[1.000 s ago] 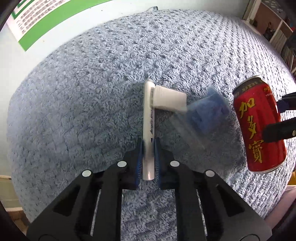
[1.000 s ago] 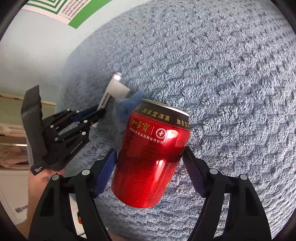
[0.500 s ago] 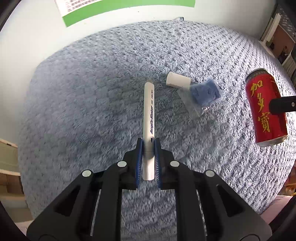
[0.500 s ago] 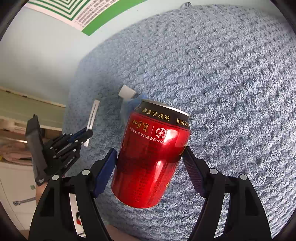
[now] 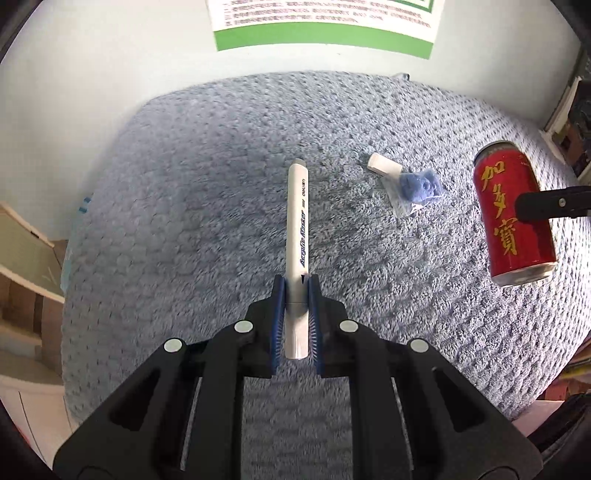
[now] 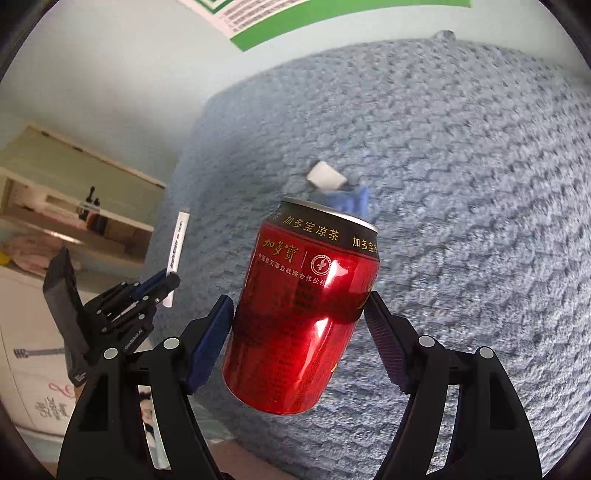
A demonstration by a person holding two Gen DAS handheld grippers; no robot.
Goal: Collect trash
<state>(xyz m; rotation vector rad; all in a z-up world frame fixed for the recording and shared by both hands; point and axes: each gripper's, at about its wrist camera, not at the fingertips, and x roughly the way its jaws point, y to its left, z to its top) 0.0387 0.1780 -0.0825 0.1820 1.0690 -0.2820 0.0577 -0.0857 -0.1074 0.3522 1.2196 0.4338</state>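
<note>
My left gripper point(image 5: 296, 286) is shut on a white marker pen point(image 5: 297, 229) and holds it above the blue towel point(image 5: 184, 221). My right gripper point(image 6: 299, 306) is shut on a red drink can point(image 6: 303, 306), held upright above the towel; the can also shows in the left wrist view point(image 5: 513, 214). A small white piece point(image 5: 382, 165) and a clear bag with blue stuff point(image 5: 417, 190) lie on the towel. The left gripper with the pen point(image 6: 177, 243) shows at the left of the right wrist view.
A wall with a green-edged poster point(image 5: 321, 26) stands behind the towel. Wooden shelves point(image 6: 74, 206) are at the left, and a bookshelf point(image 5: 572, 122) at the right edge.
Both grippers have risen and drawn back from the towel, lifting the pen and the can. The white piece and the blue bag stayed on the towel and look smaller now.
</note>
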